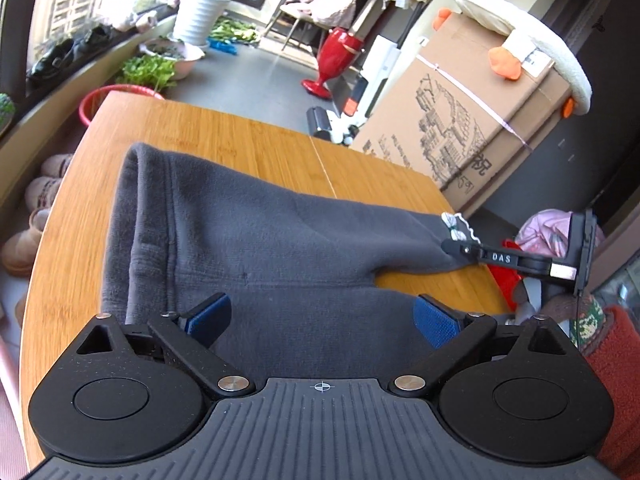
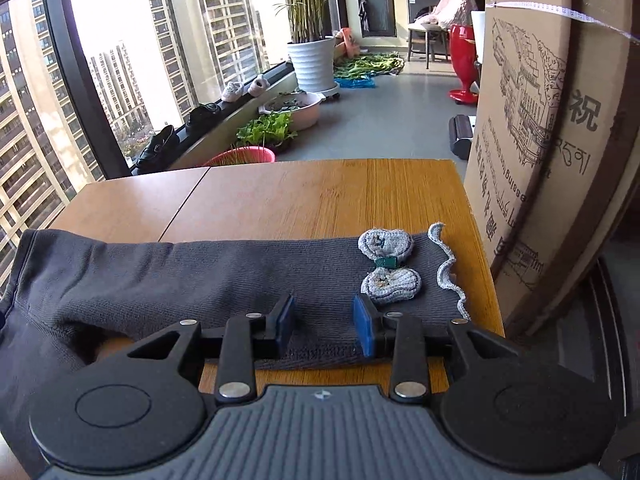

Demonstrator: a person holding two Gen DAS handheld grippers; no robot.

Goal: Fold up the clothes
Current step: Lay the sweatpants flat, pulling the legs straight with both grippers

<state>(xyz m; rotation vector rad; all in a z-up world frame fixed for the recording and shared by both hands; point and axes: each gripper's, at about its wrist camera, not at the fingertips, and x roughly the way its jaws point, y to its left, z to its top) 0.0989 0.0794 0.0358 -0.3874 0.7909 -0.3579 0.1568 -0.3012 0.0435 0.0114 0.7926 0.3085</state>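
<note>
one pair of grey fleece trousers [image 1: 248, 232] lies flat on the bamboo-grain wooden table [image 1: 224, 132], filling the middle of both views. its cuff carries two crocheted hearts [image 2: 386, 266] and a scalloped lace trim [image 2: 448, 264]. my left gripper [image 1: 322, 320] stands wide open above the fabric, blue ribbed pads [image 1: 438, 324] clear of it. my right gripper [image 2: 323, 324], stamped "das", is narrowly parted over the leg, pinching nothing. one cardboard box [image 2: 532, 140] with a line drawing stands at right
</note>
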